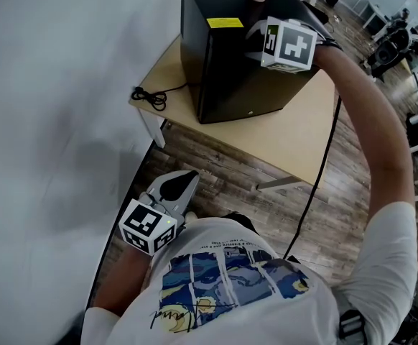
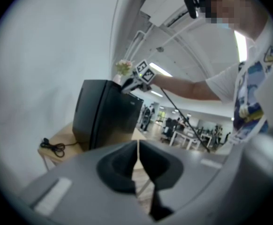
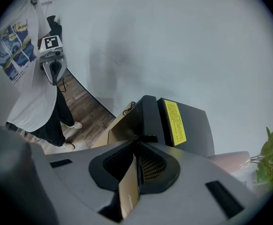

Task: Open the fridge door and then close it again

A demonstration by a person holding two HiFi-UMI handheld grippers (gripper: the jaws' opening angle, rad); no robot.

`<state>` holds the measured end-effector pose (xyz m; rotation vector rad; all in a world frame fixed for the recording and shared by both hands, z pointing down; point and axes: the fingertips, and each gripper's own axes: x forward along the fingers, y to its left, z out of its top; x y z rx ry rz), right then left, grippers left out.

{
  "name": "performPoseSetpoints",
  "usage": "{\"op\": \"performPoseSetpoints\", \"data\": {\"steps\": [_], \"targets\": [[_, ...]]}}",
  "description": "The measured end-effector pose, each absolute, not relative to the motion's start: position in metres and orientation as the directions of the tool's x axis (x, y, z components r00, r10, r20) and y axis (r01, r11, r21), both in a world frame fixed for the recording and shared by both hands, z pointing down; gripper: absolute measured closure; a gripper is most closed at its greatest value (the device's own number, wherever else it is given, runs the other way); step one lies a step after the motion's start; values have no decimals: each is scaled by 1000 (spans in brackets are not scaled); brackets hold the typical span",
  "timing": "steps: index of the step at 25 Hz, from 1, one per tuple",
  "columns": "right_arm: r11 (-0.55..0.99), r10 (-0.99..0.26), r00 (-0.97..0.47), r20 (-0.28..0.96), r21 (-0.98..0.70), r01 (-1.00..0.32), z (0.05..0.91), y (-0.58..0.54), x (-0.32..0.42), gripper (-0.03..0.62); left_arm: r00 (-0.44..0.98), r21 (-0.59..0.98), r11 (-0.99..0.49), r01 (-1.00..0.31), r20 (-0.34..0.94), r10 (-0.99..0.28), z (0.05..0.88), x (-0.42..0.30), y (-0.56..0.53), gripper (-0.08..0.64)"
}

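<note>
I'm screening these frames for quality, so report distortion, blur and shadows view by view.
Head view: sharp and evenly lit, soft shadow on the wall left of the fridge. Left gripper view: heavy fisheye bending, dark corners, left gripper blurred near the lens. Right gripper view: same fisheye vignette; print on the yellow label unreadably small.

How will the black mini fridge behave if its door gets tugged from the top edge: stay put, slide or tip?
Probably stays put: the fridge is a squat box sitting flat on the table, so likely heavy. The table looks smooth, so a sharp tug might slide it slightly. Tipping seems unlikely.
</note>
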<state>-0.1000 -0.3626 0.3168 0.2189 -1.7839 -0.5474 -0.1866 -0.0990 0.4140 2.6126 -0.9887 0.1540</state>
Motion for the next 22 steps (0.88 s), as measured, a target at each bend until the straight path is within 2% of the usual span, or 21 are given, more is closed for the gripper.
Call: {"op": "performPoseSetpoints", "data": {"steps": [10,15,22], "targets": [[871,-430,-298,852,478,110,315,-362,-100,554,741,280,-687,-671,223,-633,415,-193,-90,546],[894,-369,-290,883,422,150,316,-333,-89,554,742,280,-687,-670,224,-632,416,-195,-90,546],[880,-378,-290,879,438,183,317,-310,-80,552,777,270,-729,-629,209,-593,410,-178,-88,546]]}}
